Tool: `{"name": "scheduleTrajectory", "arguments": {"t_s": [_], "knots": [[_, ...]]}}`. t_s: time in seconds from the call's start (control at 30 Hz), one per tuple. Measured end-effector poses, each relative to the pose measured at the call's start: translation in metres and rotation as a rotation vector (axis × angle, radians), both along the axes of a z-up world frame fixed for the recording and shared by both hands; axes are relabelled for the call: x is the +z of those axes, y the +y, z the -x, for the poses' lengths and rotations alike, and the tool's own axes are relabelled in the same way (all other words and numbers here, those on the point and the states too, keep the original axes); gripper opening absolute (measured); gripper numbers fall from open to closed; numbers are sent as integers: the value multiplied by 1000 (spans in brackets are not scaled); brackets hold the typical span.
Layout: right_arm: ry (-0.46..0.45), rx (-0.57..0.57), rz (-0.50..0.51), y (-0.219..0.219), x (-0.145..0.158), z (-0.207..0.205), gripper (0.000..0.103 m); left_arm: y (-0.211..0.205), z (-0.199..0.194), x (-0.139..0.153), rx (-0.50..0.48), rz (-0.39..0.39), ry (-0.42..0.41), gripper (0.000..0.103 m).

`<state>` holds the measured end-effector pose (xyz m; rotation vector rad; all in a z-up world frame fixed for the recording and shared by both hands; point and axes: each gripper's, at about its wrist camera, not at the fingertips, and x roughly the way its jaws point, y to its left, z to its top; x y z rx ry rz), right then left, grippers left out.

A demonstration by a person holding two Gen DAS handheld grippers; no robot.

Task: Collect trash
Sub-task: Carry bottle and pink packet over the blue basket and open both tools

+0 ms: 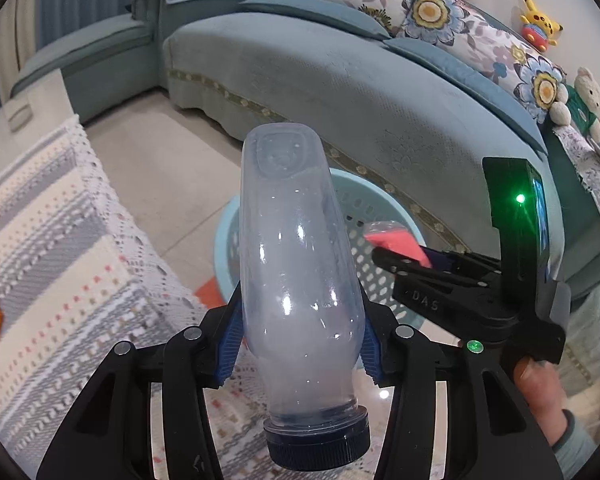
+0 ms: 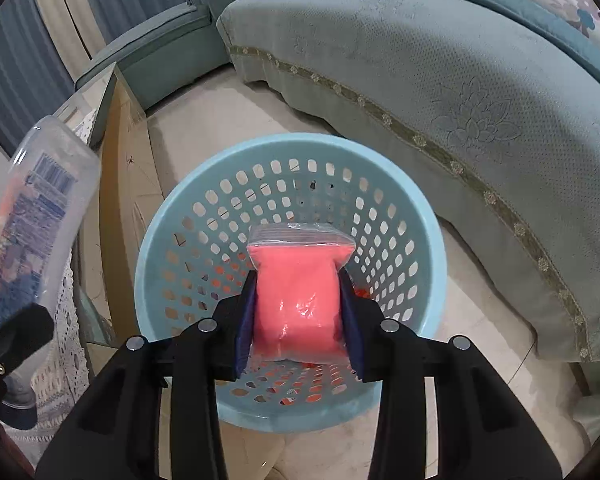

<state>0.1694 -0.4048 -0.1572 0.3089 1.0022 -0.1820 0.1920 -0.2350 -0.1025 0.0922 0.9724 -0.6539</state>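
Observation:
My left gripper (image 1: 298, 344) is shut on a clear plastic bottle (image 1: 296, 280) with a dark cap, base pointing away from me. It hangs above the table edge, near the light blue perforated basket (image 1: 380, 208). The bottle also shows at the left of the right wrist view (image 2: 36, 216). My right gripper (image 2: 298, 312) is shut on a pink filled plastic bag (image 2: 298, 296) and holds it directly over the basket (image 2: 180, 216) opening. The right gripper with the bag (image 1: 396, 246) shows in the left wrist view, over the basket.
A teal sofa (image 1: 360, 92) with floral cushions and plush toys curves behind the basket. A table with a white knitted cloth (image 1: 60, 248) stands at the left. Beige tiled floor (image 1: 160, 160) lies between them. Some orange bits lie in the basket bottom (image 2: 300, 396).

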Motion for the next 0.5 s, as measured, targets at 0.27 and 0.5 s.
{"name": "scheduleTrajectory", "arguments": {"t_s": [0.27, 0.5], "knots": [[-15, -38, -11, -8, 6, 5, 65, 14, 2, 15, 17, 58, -27, 71], [-63, -21, -6, 5, 32, 9, 65, 49, 9, 44, 57, 108, -82, 69]]}}
